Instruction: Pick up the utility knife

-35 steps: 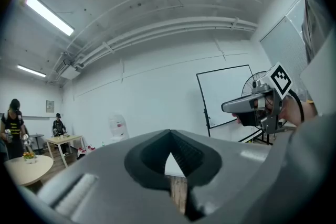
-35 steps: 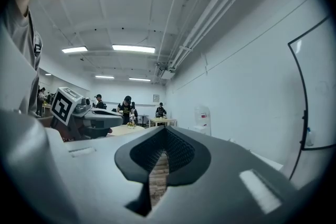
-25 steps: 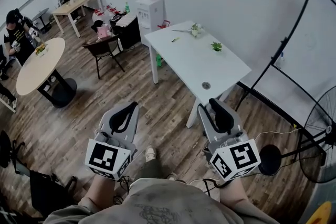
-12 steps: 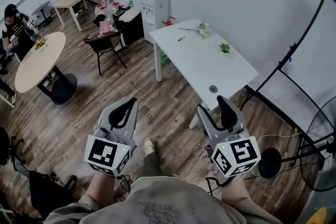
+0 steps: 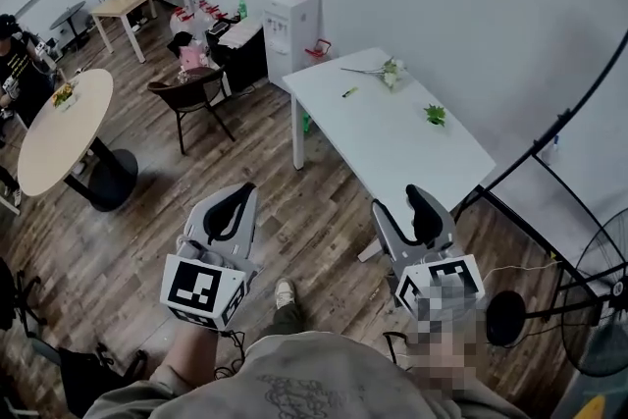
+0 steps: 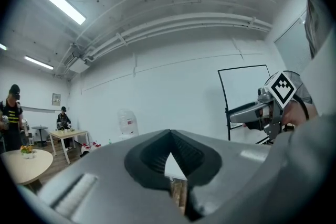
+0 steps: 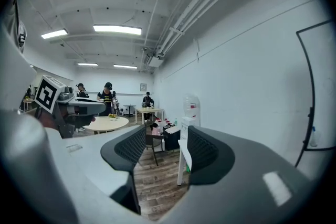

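Left gripper is hanging pinched shut on nothing; right gripper is gaping wide, empty. What looks like the utility knife is lying on the white table, well apart from both. Reaching in with shut jaws risks knocking it away.

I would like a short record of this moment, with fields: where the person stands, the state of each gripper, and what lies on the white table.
person: standing on the wooden floor, facing the white table
left gripper: jaws together, holding nothing
right gripper: jaws apart, nothing between them
on table: flowers, small plant, small yellowish object, possibly the utility knife but too small to tell
task: nothing picked up yet
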`<state>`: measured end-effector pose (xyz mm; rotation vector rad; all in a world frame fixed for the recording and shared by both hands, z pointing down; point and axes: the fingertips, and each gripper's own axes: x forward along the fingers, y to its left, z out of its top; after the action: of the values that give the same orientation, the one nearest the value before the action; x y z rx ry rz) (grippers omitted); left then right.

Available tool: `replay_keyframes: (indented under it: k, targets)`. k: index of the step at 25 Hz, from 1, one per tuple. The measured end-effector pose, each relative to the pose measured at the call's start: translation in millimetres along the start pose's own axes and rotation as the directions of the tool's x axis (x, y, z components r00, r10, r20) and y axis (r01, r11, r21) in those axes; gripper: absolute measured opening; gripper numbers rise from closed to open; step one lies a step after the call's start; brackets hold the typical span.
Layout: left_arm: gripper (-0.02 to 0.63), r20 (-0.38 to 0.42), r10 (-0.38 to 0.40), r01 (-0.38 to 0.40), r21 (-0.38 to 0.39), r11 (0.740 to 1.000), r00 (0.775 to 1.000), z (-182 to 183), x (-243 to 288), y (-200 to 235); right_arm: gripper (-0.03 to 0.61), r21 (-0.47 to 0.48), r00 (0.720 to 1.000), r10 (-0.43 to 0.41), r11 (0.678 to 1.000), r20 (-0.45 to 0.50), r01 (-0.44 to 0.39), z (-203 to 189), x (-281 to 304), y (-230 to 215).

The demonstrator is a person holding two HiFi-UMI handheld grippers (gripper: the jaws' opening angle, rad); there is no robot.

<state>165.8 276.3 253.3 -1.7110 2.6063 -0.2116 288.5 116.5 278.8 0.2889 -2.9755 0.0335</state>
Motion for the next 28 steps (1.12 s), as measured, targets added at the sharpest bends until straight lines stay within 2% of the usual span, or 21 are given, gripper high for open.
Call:
replay_keyframes:
  k: [5, 11, 14, 17, 24, 28]
  targets:
    - [0.000, -0.008, -0.022, 0.022, -0.007, 1.000, 1.000, -3, 44, 64, 0.253, -0.006, 1.000, -0.012, 1.000, -0.023, 0.012, 10, 68, -1]
    - [0.000, -0.013, -0.065, 0.064, -0.010, 0.998, 0.998, -16, 90, 121, 0.252, -0.004, 0.998, -0.043, 0.999, -0.055, 0.043, 12, 140, -3]
    - [0.000, -0.026, -0.078, 0.077, -0.044, 0.996, 0.997, -25, 111, 144, 0.236, 0.016, 0.998, -0.045, 0.999, -0.047, 0.045, 14, 167, -7]
    - [0.000, -0.034, -0.100, 0.096, -0.094, 0.991, 0.994, -33, 125, 158, 0.225, 0.030, 0.997, -0.059, 0.998, -0.057, 0.060, 11, 184, -13]
    - [0.000, -0.048, -0.130, 0.125, -0.095, 0.988, 0.990, -48, 154, 182, 0.218, 0.001, 0.993, -0.055, 0.998, -0.107, 0.056, -11, 225, -22]
    - [0.000, -0.055, -0.141, 0.135, -0.094, 0.986, 0.988, -59, 175, 193, 0.216, -0.013, 0.988, -0.115, 0.993, -0.104, 0.114, -20, 245, -39]
